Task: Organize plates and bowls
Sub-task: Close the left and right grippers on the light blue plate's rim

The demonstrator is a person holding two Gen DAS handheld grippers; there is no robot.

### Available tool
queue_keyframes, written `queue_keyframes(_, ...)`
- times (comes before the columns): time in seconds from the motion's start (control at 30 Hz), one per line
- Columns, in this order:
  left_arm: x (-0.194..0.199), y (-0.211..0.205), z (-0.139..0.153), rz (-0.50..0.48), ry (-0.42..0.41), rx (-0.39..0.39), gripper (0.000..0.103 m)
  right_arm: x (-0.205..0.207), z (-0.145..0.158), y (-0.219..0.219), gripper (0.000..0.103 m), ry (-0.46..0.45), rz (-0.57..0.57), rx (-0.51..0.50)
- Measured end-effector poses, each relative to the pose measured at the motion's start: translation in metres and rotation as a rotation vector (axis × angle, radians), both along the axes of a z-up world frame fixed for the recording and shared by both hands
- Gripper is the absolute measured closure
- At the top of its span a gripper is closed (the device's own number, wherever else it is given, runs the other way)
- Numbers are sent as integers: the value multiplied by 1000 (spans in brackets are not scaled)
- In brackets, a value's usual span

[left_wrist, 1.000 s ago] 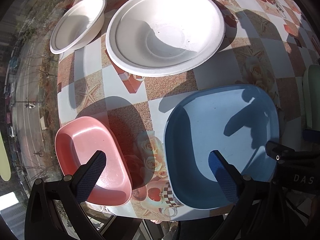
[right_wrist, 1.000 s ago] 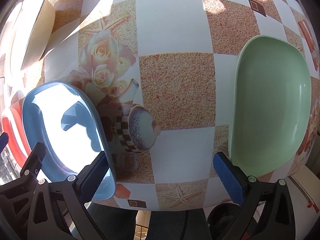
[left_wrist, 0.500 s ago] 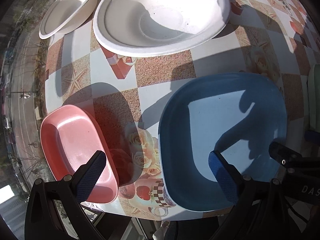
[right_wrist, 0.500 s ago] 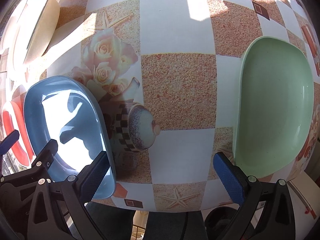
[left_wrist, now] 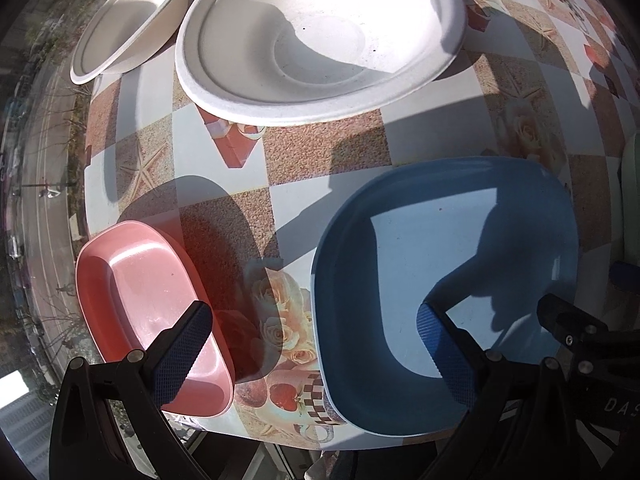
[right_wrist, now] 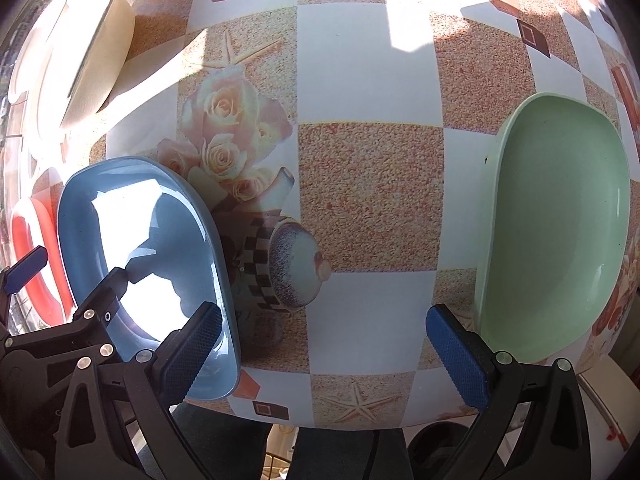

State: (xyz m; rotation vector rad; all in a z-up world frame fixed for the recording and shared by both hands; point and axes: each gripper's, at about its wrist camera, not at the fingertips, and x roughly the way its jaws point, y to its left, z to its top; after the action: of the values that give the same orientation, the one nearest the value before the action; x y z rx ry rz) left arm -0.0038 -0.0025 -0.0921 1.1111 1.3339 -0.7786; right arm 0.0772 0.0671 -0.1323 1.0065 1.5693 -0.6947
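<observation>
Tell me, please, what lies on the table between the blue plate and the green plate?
No dish lies there. In the right wrist view, only bare patterned tablecloth separates the blue plate from the green plate; its printed teapot is just a picture.

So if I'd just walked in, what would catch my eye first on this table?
Probably the colours: a blue dish near the table's front edge, with a pink dish to its left and a pale green dish off to its right. Behind them sit a big white plate and a smaller white bowl in bright sun. All rest on a checked tablecloth printed with roses and starfish.
</observation>
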Motion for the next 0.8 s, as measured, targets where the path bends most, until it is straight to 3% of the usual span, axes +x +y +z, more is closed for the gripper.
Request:
queue_keyframes(0.33, -15, -5, 3, -31, 23, -8, 1, -12, -2, -7, 0, 7, -21, 14)
queue_keyframes(0.8, -5, -6, 2, -8, 37, -9, 0, -13, -12, -6, 0, 6, -30, 22)
